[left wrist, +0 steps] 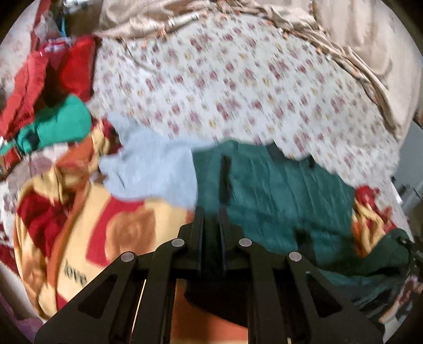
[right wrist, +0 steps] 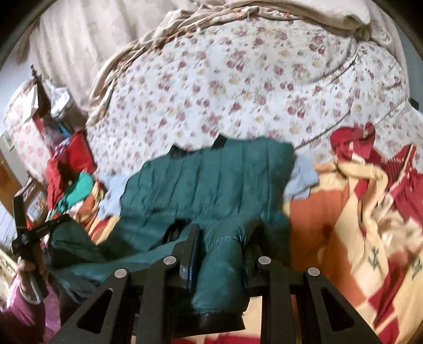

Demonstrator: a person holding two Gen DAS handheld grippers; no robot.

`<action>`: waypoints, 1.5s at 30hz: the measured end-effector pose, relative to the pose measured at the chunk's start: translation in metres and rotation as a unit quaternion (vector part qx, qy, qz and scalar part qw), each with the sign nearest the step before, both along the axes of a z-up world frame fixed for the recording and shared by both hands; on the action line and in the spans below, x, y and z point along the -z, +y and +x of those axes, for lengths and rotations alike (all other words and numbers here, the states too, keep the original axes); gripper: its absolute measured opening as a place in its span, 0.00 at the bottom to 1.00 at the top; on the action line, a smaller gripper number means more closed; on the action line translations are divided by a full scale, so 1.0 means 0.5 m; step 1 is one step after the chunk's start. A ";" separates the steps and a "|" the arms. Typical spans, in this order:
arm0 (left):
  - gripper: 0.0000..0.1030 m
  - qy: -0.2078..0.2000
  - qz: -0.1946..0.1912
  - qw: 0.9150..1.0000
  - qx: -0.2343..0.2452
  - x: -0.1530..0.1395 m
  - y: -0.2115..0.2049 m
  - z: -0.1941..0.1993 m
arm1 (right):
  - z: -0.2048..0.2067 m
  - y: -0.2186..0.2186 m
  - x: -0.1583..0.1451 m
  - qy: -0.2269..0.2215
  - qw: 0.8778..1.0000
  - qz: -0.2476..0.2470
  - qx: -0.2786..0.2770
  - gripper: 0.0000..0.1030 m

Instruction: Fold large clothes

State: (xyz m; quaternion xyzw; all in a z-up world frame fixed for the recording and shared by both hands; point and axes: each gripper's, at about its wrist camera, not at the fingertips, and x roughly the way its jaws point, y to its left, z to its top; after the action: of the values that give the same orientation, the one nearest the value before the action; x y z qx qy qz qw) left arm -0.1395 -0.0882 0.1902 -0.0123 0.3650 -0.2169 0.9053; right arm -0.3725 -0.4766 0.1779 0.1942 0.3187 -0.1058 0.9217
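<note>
A large dark green quilted garment (left wrist: 277,190) lies spread on the bed, also in the right wrist view (right wrist: 211,182). My left gripper (left wrist: 212,211) is shut, its fingers pressed together at the garment's near edge; whether cloth is pinched between them I cannot tell. My right gripper (right wrist: 223,235) is shut on a bunched sleeve or edge of the green garment (right wrist: 219,270), which fills the gap between its fingers. The left gripper and the hand holding it show at the far left of the right wrist view (right wrist: 29,238).
A floral bedsheet (left wrist: 238,79) covers the bed. A red, orange and cream blanket (left wrist: 92,225) lies near, also at right (right wrist: 357,225). A light blue cloth (left wrist: 150,172) lies under the green garment. Red and bright green clothes (left wrist: 53,105) are piled left. A beige cover (right wrist: 238,10) lies behind.
</note>
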 end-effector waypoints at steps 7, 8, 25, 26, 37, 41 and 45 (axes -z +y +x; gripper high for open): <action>0.03 0.047 -0.007 0.999 -0.013 0.013 -0.078 0.139 | 0.146 -0.060 0.011 0.000 1.000 0.005 0.013 0.22; 0.03 0.055 -0.013 0.998 -0.008 0.017 -0.077 0.145 | 0.161 -0.068 0.016 -0.001 1.000 0.008 0.018 0.22; 0.84 0.139 -0.167 0.972 0.094 0.048 0.135 0.102 | 0.200 -0.116 0.068 0.029 0.999 0.027 0.022 0.22; 0.84 0.136 -0.164 0.972 0.102 0.050 0.139 0.094 | 0.200 -0.116 0.068 0.029 0.999 0.027 0.022 0.22; 0.91 0.130 -0.171 0.953 0.215 0.101 0.124 0.051 | 0.206 -0.119 0.072 0.044 0.998 0.027 0.024 0.22; 0.90 0.129 -0.140 0.950 0.247 0.113 0.086 0.051 | 0.208 -0.119 0.076 0.046 0.998 0.028 0.027 0.22; 0.83 0.118 -0.135 0.959 0.219 0.128 0.066 0.073 | 0.210 -0.124 0.083 0.051 0.998 0.027 0.030 0.22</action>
State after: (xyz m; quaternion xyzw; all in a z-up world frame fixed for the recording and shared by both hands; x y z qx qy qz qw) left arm -0.1032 -0.0552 0.1262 -0.0795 0.4307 -0.4541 0.7759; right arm -0.2678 -0.5385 0.1362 0.2228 0.3625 -0.1342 0.8949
